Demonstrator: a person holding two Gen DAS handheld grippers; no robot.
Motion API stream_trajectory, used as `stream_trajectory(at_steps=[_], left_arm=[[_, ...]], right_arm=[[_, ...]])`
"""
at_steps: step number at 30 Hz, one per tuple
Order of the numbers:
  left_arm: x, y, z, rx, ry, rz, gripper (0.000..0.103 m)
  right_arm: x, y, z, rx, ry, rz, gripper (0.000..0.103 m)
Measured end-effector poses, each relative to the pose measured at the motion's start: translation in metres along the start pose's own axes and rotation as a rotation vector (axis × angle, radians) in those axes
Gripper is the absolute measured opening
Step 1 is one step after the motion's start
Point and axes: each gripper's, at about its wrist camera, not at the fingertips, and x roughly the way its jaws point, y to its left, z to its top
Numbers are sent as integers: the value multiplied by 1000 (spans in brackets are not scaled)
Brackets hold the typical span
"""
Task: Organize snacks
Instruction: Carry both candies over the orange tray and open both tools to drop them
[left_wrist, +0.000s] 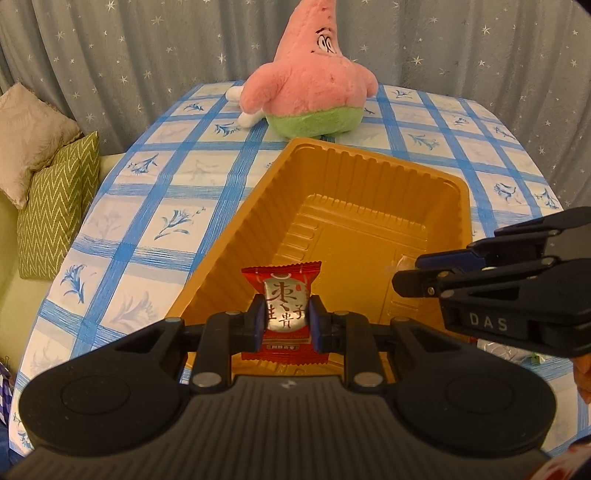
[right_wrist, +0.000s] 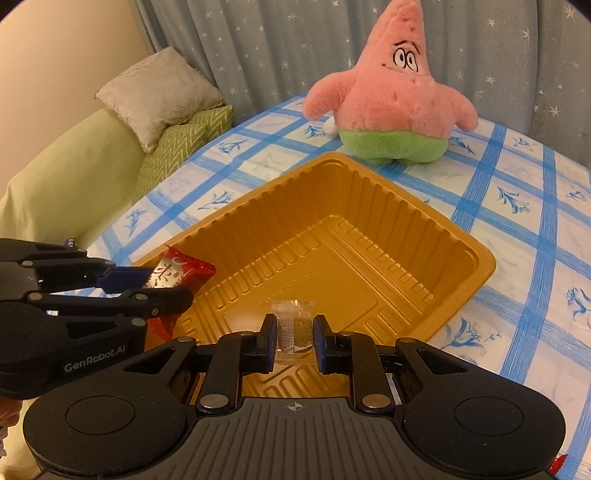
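Observation:
A gold plastic tray with ribbed walls lies on the blue-checked tablecloth, its inside bare. My left gripper is shut on a red snack packet with a silver label, held over the tray's near rim. The same gripper and red snack packet show at the left of the right wrist view. My right gripper is shut on a small clear-wrapped snack, held above the tray's near end. It enters the left wrist view at the right, with a bit of clear wrapper at its tips.
A pink and green star-shaped plush toy stands on the table just behind the tray. Cushions lie on a green sofa beyond the table's left edge. A starred grey curtain hangs behind.

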Motion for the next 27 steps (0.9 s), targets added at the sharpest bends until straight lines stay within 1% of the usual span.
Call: stream_trajectory(at_steps=[3, 6, 10, 12, 13, 14, 19, 20, 21, 22, 27], left_arm=[[3, 2, 0, -1, 7, -2, 22], [4, 2, 0, 2, 12, -7, 22], [4, 2, -1, 6, 9, -13, 22], [4, 2, -1, 10, 11, -14, 22], [5, 2, -1, 11, 13, -14, 22], [5, 2, -1, 11, 13, -13, 22], [5, 1, 1, 17, 5, -18, 24], [4, 1, 1, 18, -1, -17, 25], [3, 0, 1, 18, -4, -17, 32], [2, 0, 1, 18, -8, -16, 35], [-6, -3, -1, 21, -16, -20, 36]], right_arm=[[2, 0, 2, 0, -21, 17, 21], [6, -3, 5, 28, 5, 35, 22], [3, -5, 4, 32, 13, 21, 24], [1, -7, 3, 36, 15, 21, 33], [-1, -7, 3, 35, 13, 18, 44], [-3, -7, 2, 32, 5, 12, 51], [-11, -6, 0, 28, -16, 1, 56], [-12, -6, 0, 31, -19, 1, 58], [-14, -6, 0, 32, -20, 0, 59], [-16, -6, -1, 32, -21, 0, 60], [-28, -7, -6, 38, -34, 2, 64]])
